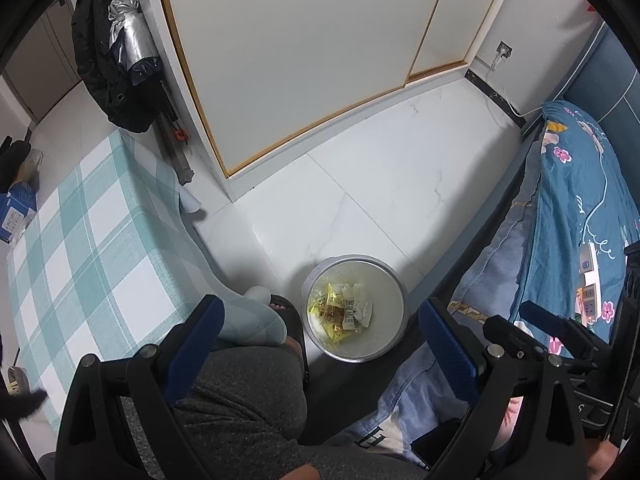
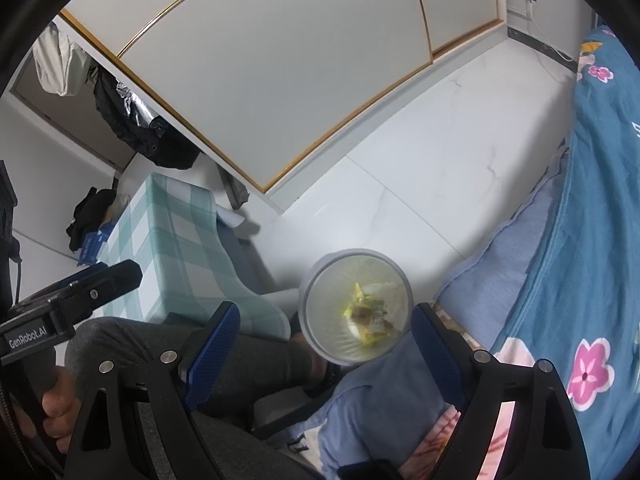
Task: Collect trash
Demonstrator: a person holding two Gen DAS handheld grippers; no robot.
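Teal-and-white checked tablecloth (image 1: 92, 232), blue floral quilt (image 1: 576, 216), yellow wrappers (image 1: 334, 308) in a white bin (image 1: 394, 316).

Your left gripper (image 1: 320, 344), blue-padded jaws spread wide and empty, hangs above the round white plastic bin (image 1: 396, 292) holding yellow wrappers (image 1: 338, 312) on the white marble-tile floor (image 1: 360, 184).

Your two wrist cameras are looking steeply down from above your lap, both sharing the trash bin (image 1: 355, 312) (image 2: 357, 306) and the checked table (image 1: 88, 248) (image 2: 176, 236).

A home bedroom: floral bed quilt (image 2: 592, 208), sliding wardrobe doors (image 1: 304, 48), checked tabletop (image 1: 92, 240), white tiled floor (image 1: 384, 184).
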